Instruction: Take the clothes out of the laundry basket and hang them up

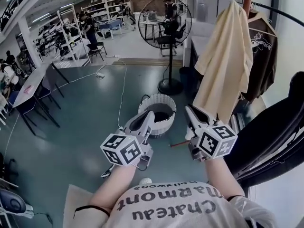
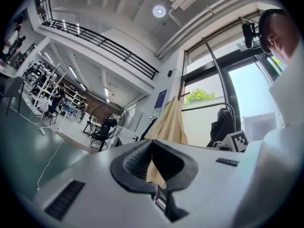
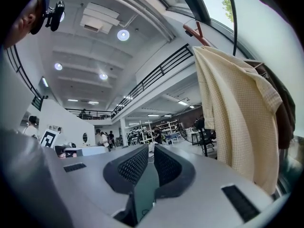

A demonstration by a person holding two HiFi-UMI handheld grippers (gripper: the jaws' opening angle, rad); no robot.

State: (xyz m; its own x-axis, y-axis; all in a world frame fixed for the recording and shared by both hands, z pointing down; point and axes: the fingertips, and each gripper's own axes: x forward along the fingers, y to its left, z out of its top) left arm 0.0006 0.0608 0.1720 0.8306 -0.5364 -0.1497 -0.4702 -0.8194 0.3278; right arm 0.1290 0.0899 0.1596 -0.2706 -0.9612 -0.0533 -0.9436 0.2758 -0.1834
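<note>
A white laundry basket point(image 1: 167, 101) stands on the green floor, its inside dark. A cream shirt point(image 1: 223, 65) hangs on the rack at the right, with a brown shirt point(image 1: 263, 56) behind it. My left gripper point(image 1: 148, 117) is shut and empty, held in the air on the near side of the basket. My right gripper point(image 1: 189, 109) hovers beside the cream shirt's lower hem, a slim gap between its jaws and nothing in them. In the left gripper view the left gripper point(image 2: 152, 143) points at the cream shirt point(image 2: 168, 125). In the right gripper view the right gripper point(image 3: 152, 148) has the cream shirt point(image 3: 237, 118) to its right.
A tall standing fan point(image 1: 166, 27) is behind the basket. A black garment point(image 1: 280, 132) hangs close at my right. A white cable point(image 1: 122, 94) runs across the floor. Tables and chairs point(image 1: 33, 87) line the left side, with people far back.
</note>
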